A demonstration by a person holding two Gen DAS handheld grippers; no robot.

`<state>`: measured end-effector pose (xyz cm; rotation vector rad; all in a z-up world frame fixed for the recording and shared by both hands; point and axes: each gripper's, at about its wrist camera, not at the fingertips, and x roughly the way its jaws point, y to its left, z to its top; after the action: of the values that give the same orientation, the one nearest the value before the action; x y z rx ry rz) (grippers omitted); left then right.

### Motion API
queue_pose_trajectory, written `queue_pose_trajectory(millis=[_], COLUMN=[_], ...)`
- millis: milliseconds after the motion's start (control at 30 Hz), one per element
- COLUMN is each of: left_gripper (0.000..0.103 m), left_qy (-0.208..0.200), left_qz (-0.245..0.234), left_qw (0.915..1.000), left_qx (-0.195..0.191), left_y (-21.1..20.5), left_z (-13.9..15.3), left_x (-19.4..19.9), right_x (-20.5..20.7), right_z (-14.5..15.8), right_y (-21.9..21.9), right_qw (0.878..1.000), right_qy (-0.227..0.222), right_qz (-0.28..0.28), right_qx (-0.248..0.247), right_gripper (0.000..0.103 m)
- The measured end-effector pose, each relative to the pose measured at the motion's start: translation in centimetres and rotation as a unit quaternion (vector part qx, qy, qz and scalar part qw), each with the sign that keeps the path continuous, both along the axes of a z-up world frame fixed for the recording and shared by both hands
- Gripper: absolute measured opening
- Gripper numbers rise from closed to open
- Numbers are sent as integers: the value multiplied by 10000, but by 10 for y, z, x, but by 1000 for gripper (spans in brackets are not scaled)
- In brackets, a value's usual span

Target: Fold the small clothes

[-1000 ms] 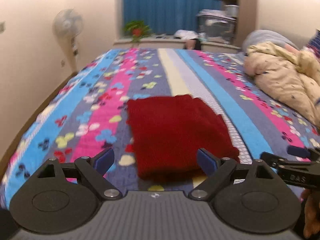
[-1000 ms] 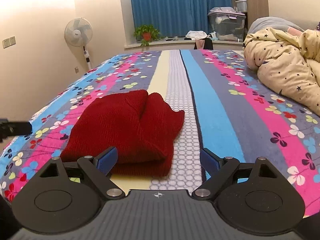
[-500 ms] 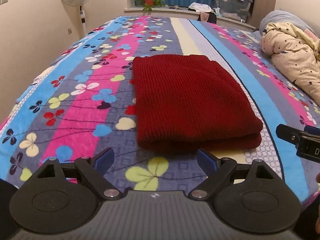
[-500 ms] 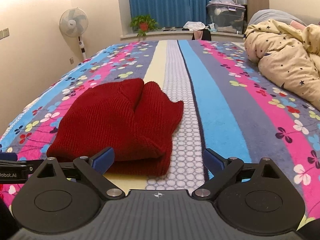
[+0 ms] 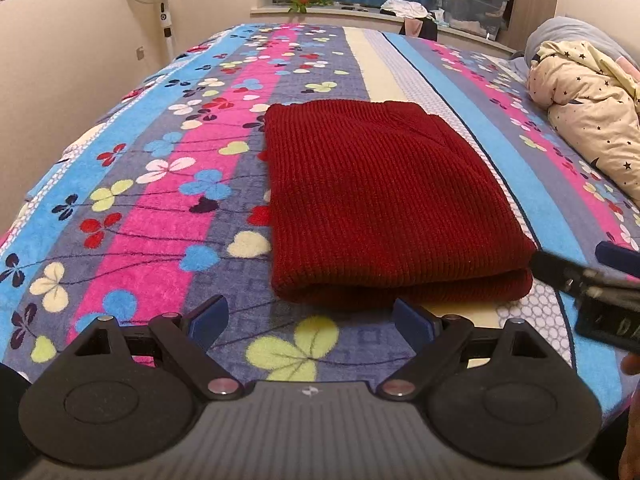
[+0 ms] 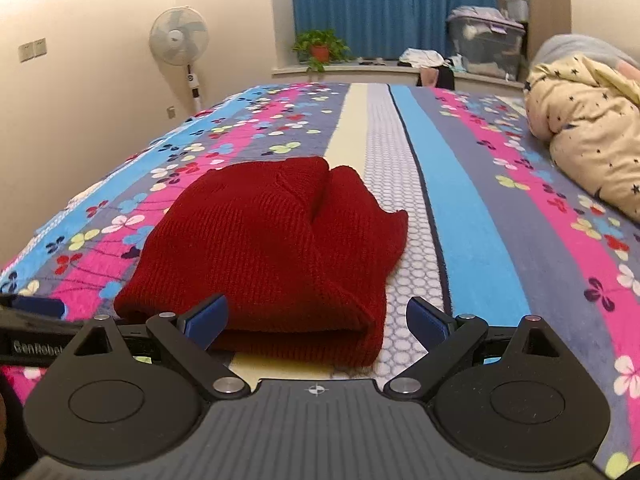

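A dark red knitted garment [image 5: 384, 204] lies folded in a thick rectangle on the flowered, striped bedspread [image 5: 168, 184]. My left gripper [image 5: 310, 318] is open just before its near folded edge, nothing between the blue pads. In the right wrist view the same garment [image 6: 272, 248] shows its near right corner. My right gripper [image 6: 316, 320] is open, and that near edge lies between its jaws without the pads pressing on it. Each gripper shows at the edge of the other's view: the right gripper [image 5: 596, 284], the left gripper [image 6: 32, 320].
A cream star-print quilt [image 5: 592, 132] is bunched at the bed's right side. A standing fan [image 6: 178, 48] is by the left wall. A potted plant [image 6: 320, 46], loose clothes and a storage bin [image 6: 486, 46] sit on the sill under blue curtains.
Both grippers came lower and closer to the garment's near edge; it now fills more of each view. The right gripper's jaws widened a little. The garment itself lies unchanged.
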<state>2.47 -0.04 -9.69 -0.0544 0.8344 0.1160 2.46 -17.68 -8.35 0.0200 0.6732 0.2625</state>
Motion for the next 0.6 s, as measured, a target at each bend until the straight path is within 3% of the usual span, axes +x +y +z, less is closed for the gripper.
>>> queue_pose_trajectory(millis=[600], left_gripper=[93], left_qy=[-37], left_qz=[-34], left_qw=[10000], left_qx=[52], left_y=[-1], left_z=[0], left_x=[0], right_x=[-3], right_z=[1], right_y=[8], right_qw=[9996], right_qy=[-101], right_qz=[226], right_qx=[128], right_gripper=[96])
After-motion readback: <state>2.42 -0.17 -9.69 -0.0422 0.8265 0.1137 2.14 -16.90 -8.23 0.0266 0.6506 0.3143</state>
